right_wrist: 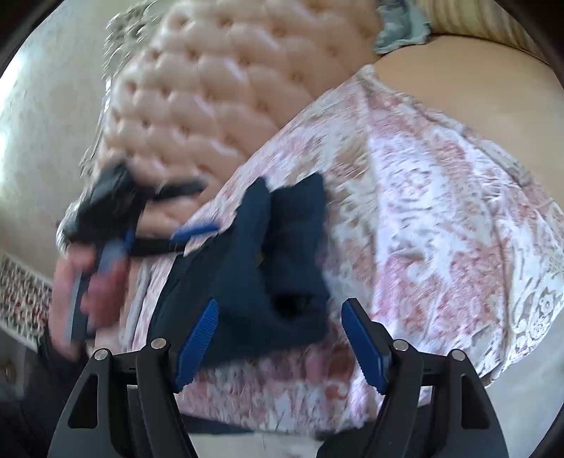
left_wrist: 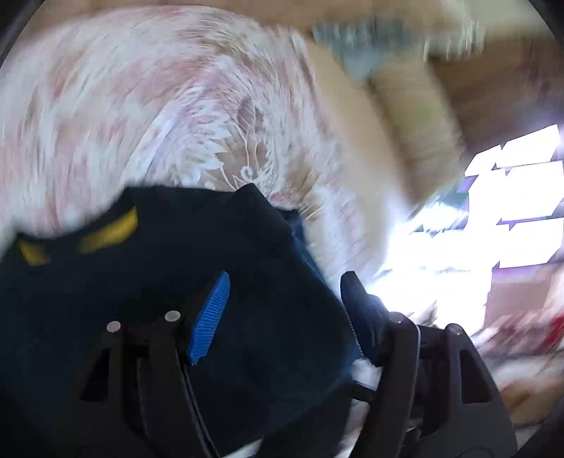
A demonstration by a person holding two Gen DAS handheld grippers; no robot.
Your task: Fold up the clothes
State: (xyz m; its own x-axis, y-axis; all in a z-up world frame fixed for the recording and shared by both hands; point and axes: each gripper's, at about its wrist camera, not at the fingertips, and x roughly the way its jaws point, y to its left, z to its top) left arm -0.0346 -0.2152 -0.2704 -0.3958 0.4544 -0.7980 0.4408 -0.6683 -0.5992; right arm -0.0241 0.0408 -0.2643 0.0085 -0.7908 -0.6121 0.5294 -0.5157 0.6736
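A dark navy garment (right_wrist: 268, 267) lies bunched and partly folded on a pink-and-white floral bedspread (right_wrist: 440, 211). My right gripper (right_wrist: 282, 338) hovers just in front of it, open; the near edge of the cloth lies between the blue pads, not pinched. A hand holds my left gripper (right_wrist: 187, 208) at the garment's left edge, blurred. In the left wrist view the navy garment (left_wrist: 176, 282), with yellow marks near its edge, fills the lower frame. My left gripper (left_wrist: 285, 282) stands open over it, pads well apart. The bedspread (left_wrist: 141, 105) is smeared by motion.
A tufted pink headboard (right_wrist: 211, 88) rises behind the bed. A cream pillow (right_wrist: 458, 88) and a grey-blue cloth (right_wrist: 402, 28) lie at the far right. A patterned rug (right_wrist: 21, 292) shows at lower left. A bright window (left_wrist: 511, 211) glares at the right.
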